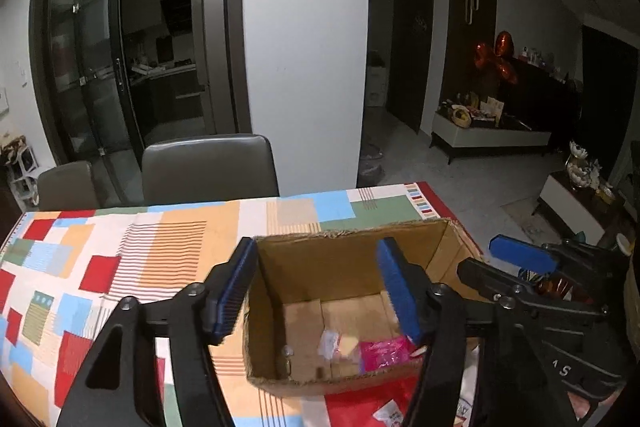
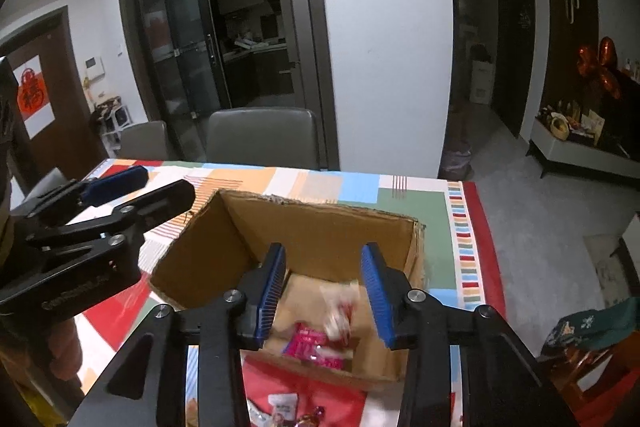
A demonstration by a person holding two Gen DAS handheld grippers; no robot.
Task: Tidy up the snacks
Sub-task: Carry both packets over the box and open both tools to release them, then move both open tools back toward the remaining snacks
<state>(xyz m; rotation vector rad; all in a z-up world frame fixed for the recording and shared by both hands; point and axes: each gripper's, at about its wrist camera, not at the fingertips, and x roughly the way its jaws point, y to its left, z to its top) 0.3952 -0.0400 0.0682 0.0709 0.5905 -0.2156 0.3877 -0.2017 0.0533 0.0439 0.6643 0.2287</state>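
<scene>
Hidden: blurred white packet (image 2: 340, 311) in mid-box, contents unreadable.
Box: open corrugated cardboard box (image 1: 340, 267) near the tabletop's right edge; glossy pink packet (image 1: 384, 351) on its floor.
Left gripper (image 1: 320, 291): wide open, empty.
Right gripper (image 2: 324, 291): wide open, empty.
Tablecloth (image 1: 120, 255): patchwork blocks.

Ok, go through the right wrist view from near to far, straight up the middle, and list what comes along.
Snack packets on the cloth → near wall of the cardboard box → pink packet inside it → white-and-red packet → far box wall → patchwork tablecloth → grey chair → glass door.
</scene>
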